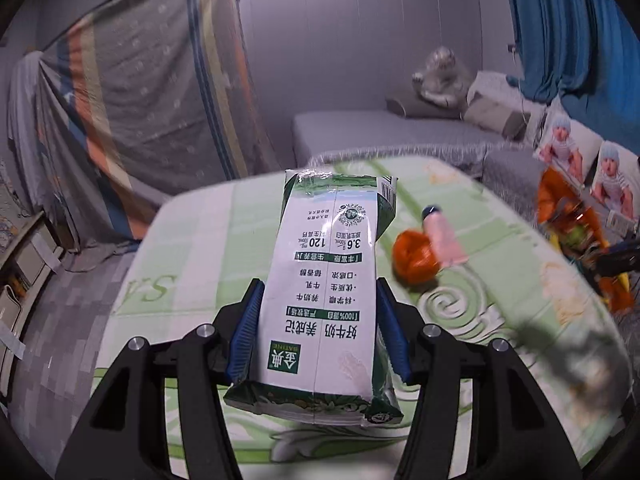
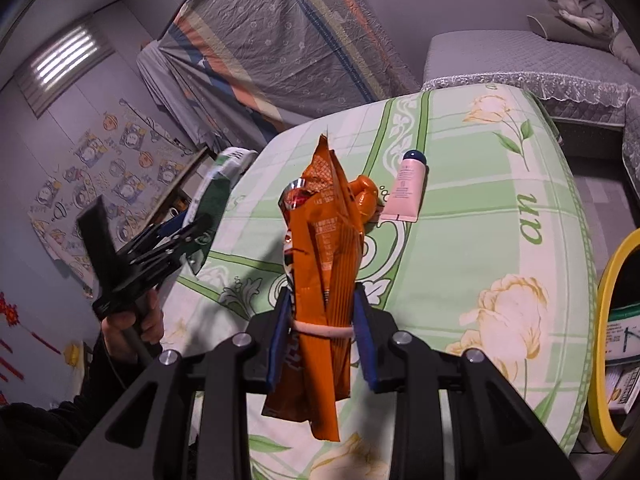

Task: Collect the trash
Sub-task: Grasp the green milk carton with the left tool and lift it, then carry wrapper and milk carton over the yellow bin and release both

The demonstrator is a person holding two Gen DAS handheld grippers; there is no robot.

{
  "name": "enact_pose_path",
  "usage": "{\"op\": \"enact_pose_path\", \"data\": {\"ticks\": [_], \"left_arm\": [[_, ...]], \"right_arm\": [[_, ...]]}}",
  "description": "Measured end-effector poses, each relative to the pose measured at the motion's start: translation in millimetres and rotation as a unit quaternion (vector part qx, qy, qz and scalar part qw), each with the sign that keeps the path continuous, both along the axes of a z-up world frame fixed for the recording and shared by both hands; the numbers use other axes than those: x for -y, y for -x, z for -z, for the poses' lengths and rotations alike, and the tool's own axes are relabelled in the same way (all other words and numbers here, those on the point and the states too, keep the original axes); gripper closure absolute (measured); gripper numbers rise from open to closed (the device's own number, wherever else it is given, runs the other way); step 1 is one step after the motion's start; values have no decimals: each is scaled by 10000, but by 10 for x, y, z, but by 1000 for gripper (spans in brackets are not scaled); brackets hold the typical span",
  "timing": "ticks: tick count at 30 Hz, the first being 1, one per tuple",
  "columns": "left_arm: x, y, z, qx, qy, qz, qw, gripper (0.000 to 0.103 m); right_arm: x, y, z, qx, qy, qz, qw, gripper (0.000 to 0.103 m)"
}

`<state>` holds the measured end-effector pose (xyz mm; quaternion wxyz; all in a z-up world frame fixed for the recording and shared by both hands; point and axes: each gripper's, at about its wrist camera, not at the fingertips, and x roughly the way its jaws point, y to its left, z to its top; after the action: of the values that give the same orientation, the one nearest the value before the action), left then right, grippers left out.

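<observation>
Milk carton [image 1: 324,292] clamped in my left gripper [image 1: 318,328], lifted above the green floral table [image 1: 208,240]. Right gripper [image 2: 322,328] pinching orange snack bag [image 2: 324,264]. Pink tube [image 2: 406,188], orange wrapper [image 1: 414,258] on table.

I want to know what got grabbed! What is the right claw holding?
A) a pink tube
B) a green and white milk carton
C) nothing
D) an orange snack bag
D: the right claw is shut on the crumpled orange snack bag, while the pink tube lies on the table beyond it.
</observation>
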<state>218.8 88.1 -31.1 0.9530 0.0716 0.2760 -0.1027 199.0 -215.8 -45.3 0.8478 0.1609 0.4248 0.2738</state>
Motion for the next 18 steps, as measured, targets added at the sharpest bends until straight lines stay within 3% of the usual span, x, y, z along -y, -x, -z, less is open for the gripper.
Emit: {"op": "enact_pose_path", "data": {"ticks": [4, 8, 12, 18], "left_arm": [[361, 325, -316, 491, -13, 36, 9988, 50], [838, 465, -533, 634, 133, 343, 9973, 50], [1379, 530, -634, 819, 142, 763, 9936, 50], [2258, 532, -612, 822, 197, 1540, 9844, 50]], "right_arm": [[213, 130, -93, 188, -133, 205, 9995, 75], [579, 278, -215, 486, -119, 761, 9958, 75], [1090, 459, -259, 705, -26, 1522, 9858, 75], [1824, 680, -97, 650, 87, 2540, 9650, 75]]}}
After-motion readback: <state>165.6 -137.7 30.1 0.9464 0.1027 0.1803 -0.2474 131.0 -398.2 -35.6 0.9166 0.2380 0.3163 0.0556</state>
